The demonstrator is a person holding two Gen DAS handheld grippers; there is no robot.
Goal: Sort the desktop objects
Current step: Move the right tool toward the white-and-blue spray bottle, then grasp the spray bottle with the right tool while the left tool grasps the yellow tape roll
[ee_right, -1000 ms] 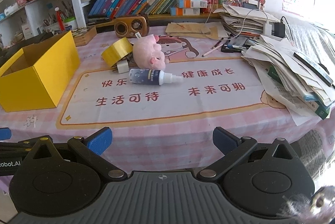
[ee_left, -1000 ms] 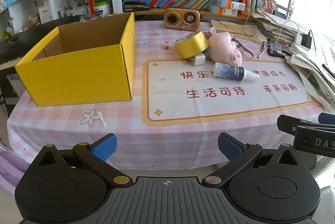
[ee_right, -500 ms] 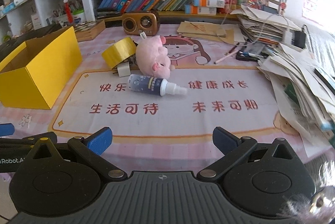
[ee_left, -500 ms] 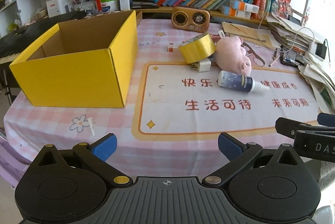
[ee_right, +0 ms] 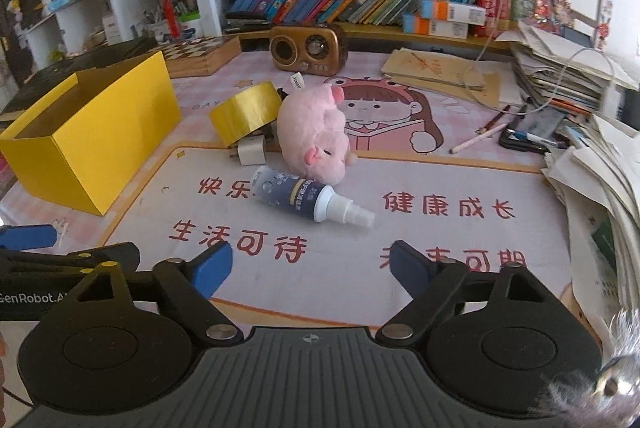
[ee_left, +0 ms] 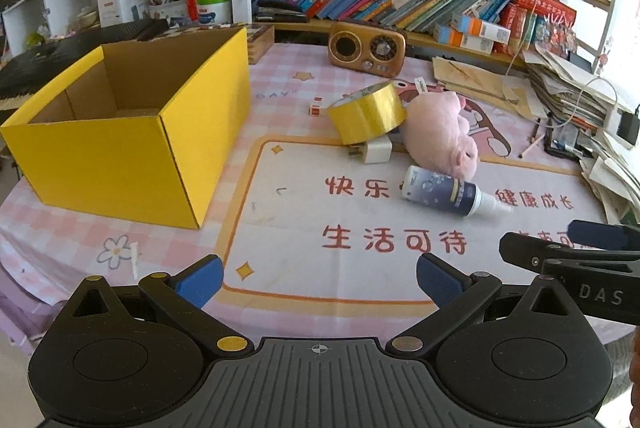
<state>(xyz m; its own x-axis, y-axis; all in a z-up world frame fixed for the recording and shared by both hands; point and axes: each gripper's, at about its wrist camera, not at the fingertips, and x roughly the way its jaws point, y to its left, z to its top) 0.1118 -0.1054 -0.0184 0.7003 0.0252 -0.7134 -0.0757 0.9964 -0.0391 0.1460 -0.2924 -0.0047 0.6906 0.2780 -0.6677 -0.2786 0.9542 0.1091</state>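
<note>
Left wrist view only: the inside of the open yellow box (ee_left: pixel 132 132) near the bench's left edge. Right wrist view only: chessboard (ee_right: pixel 200 53) behind the box, phone (ee_right: pixel 532 132) and pencil (ee_right: pixel 478 138) by the paper stack (ee_right: pixel 592 164) at the right edge. Mid-bench cluster: gold tape roll (ee_left: pixel 366 112) leaning on white charger (ee_left: pixel 376 150), pink plush pig (ee_left: pixel 440 134), spray bottle (ee_left: pixel 444 191) lying flat, touching the pig. Brown radio (ee_left: pixel 366 48) behind. Left claw (ee_left: pixel 318 278) spread, empty. Right claw (ee_right: pixel 310 268) closing, nothing between its jaws.
</note>
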